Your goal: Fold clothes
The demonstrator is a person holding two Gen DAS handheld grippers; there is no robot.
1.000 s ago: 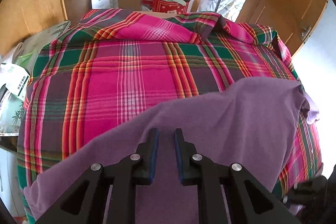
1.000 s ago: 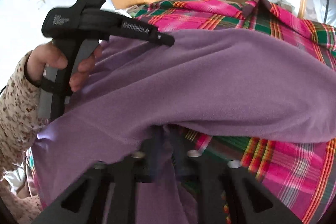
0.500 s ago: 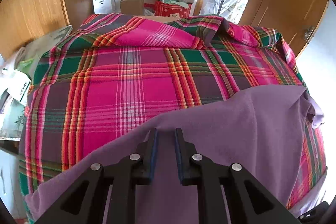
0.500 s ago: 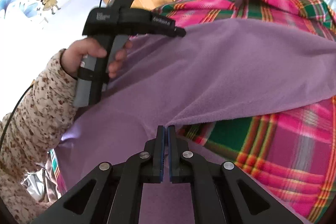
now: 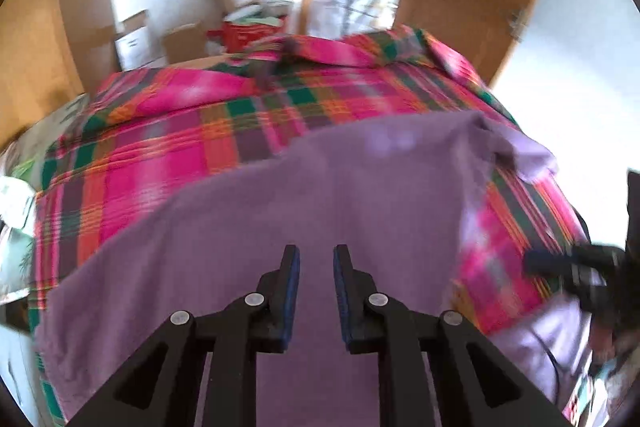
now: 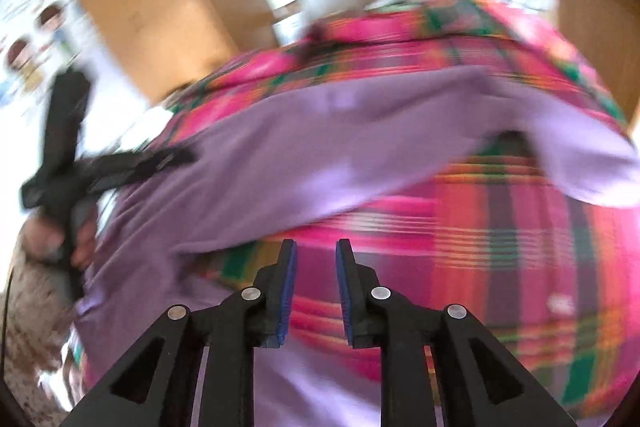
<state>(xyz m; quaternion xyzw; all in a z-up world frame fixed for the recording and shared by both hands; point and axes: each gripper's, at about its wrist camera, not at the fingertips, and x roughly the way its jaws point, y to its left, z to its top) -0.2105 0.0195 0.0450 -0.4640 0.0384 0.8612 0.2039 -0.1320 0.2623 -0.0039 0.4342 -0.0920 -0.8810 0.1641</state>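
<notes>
Though blurred by motion, readable enough up close: left gripper (image 5: 314, 255) parted, clear gap between the blue pads, nothing held, poised over the purple garment (image 5: 360, 195). Same on the other side: right gripper (image 6: 316, 249) spread and empty, hanging over the plaid blanket (image 6: 500, 227) just below the garment's lower edge. Half a second ago, pinched shut right at that edge; on the left, a narrower gap then than now. Reads as a release after a pull or a fold, so probably finished with this step and free to take a fresh hold.

Further out, spread across the blanket in a broad band, wrinkled and bunched at the right-hand end, trailing toward the side of the bed. Not yet a tidy stack, so more folds likely due, with that bunched end needing attention first.

Off to the left in the right view, a hand (image 6: 76, 239) in a speckled sleeve wrapped around the other tool's handle.

Beyond the bed, cardboard boxes (image 5: 136, 39) against a white wall, with wooden panels on either side.
</notes>
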